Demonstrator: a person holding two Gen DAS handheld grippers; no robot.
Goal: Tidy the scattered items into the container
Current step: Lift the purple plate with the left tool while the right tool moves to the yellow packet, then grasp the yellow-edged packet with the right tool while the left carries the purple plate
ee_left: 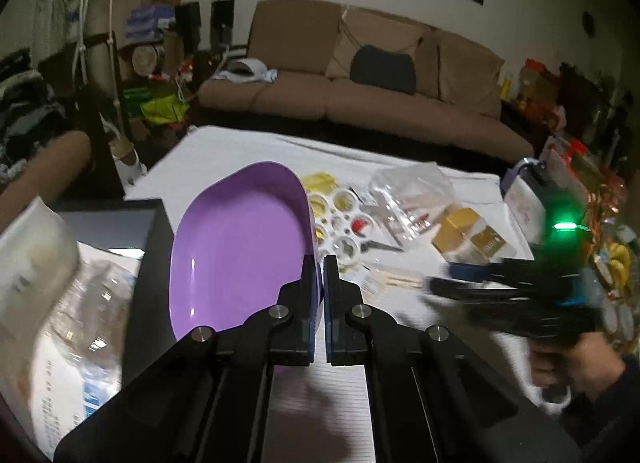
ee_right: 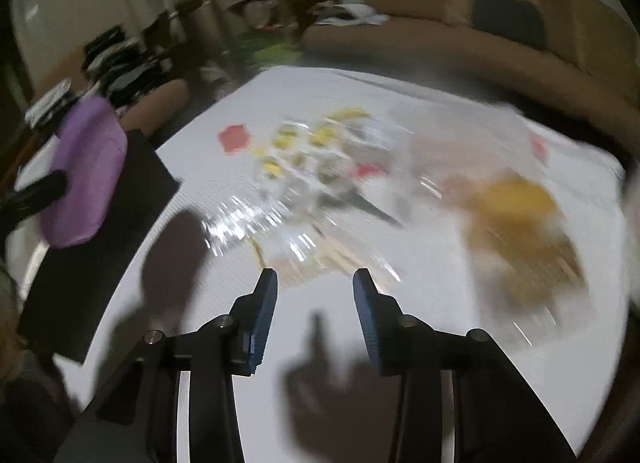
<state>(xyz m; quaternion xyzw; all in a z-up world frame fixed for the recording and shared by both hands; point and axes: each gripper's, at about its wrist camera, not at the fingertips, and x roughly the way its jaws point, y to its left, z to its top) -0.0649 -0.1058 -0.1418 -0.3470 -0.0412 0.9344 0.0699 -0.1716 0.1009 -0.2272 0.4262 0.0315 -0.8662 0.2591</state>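
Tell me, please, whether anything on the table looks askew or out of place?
Yes: the purple tray stands tilted on edge, its rim pinched by the left tool, not lying flat. The clear packets, gold box and other bits lie scattered on the white cloth.

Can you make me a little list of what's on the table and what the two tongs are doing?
Table: white cloth
Container: purple tub, tilted, empty
Left tongs: shut on the tub's rim
Right tongs: open, nothing between them, above the cloth
Scattered items: gold box, clear bag, white tray of small round pots, wooden sticks
Left of tub: black box
Right view: blurred, items hard to tell apart
Behind table: brown sofa
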